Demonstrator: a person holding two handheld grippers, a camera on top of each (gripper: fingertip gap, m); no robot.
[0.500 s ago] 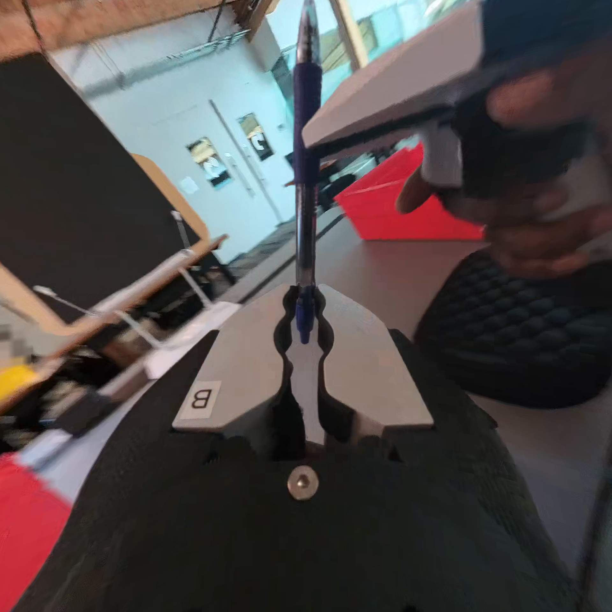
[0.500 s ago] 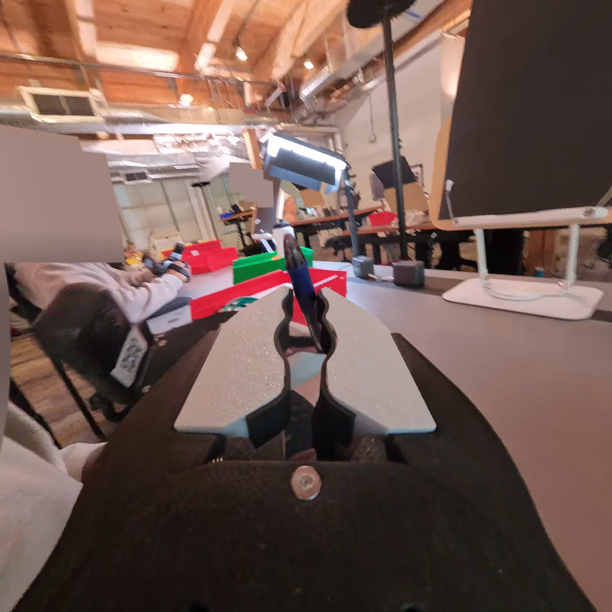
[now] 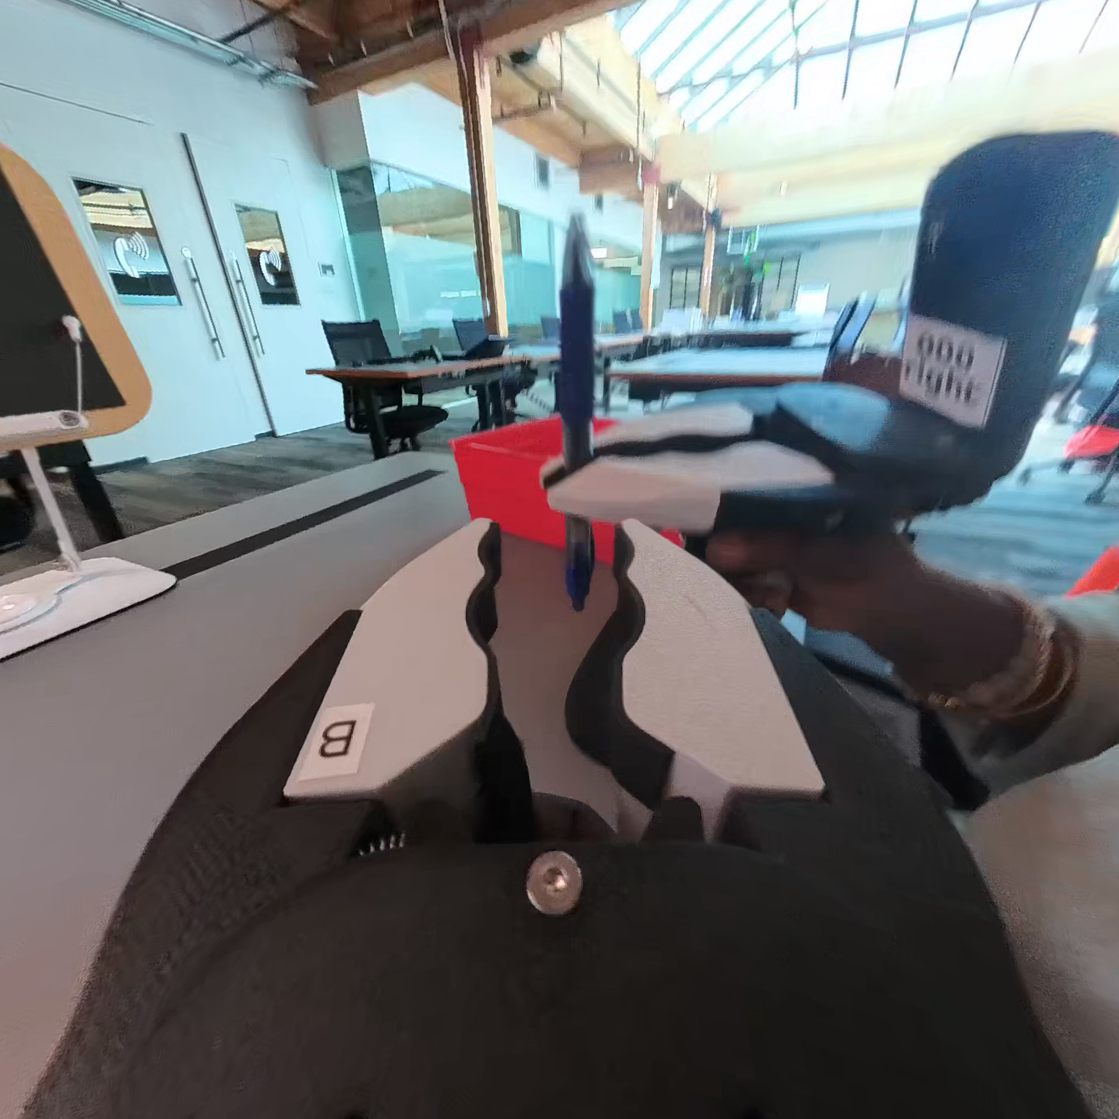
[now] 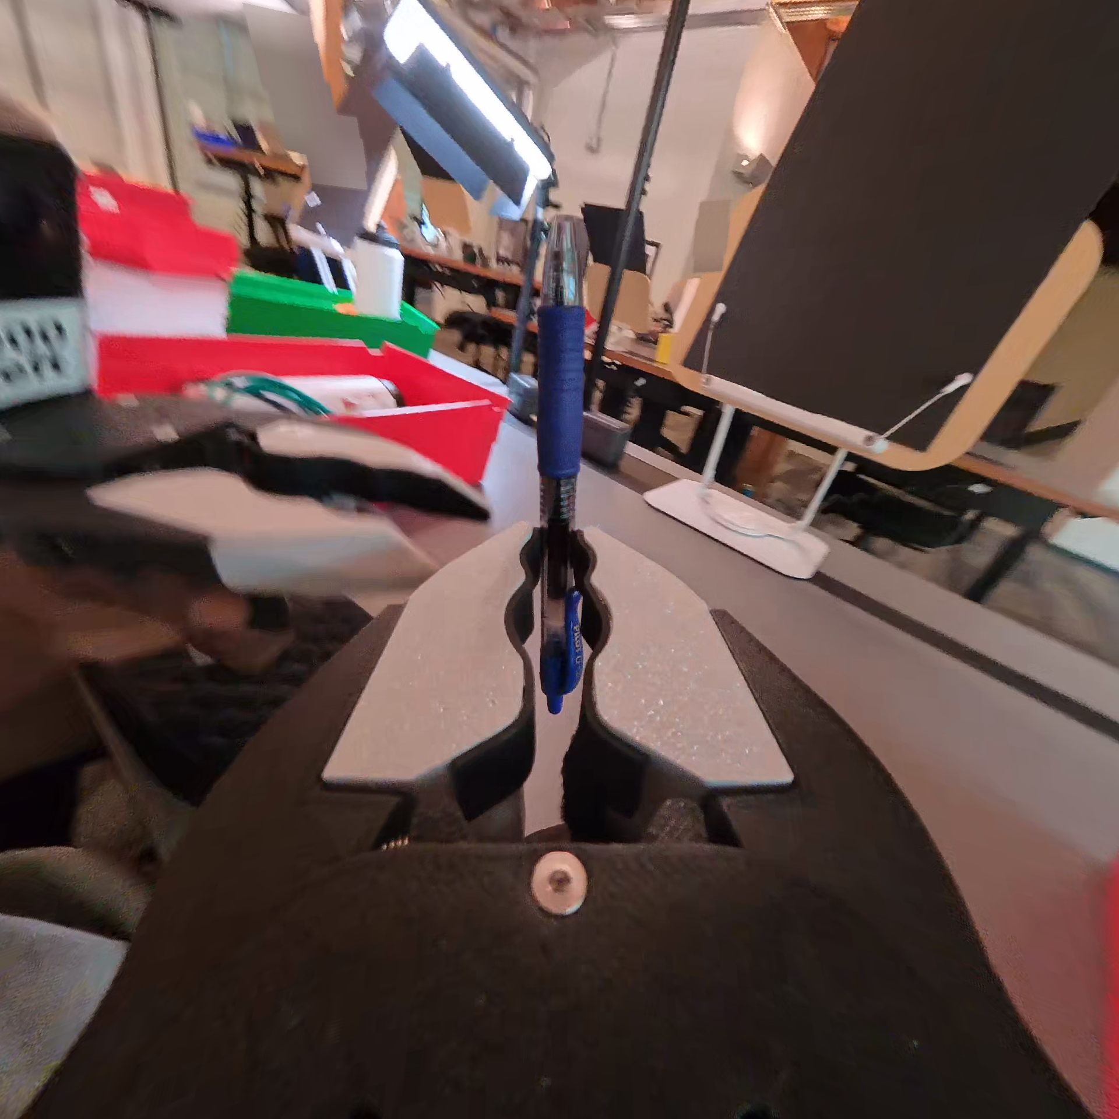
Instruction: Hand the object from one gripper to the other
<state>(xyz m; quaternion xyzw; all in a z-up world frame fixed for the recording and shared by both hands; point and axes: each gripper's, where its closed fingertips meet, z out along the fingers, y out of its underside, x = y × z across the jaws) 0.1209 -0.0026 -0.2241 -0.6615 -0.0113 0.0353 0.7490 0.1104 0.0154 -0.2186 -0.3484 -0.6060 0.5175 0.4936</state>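
A grey surface (image 4: 908, 696) is stretching into an open office, and above it the blue pen (image 4: 560, 393) is standing upright, pinched near its clip end by the closed right hand-held gripper (image 4: 558, 545). The left hand-held gripper (image 3: 554, 545) is gaping, holding nothing, with the pen's lower end hanging between its fingertips. The pen could be knocked askew or slip if those spread fingers (image 3: 424, 636) are bumping it while retreating. Motion blur is smearing the farther gripper in both views, and the red bin (image 3: 508, 478) is partly hidden
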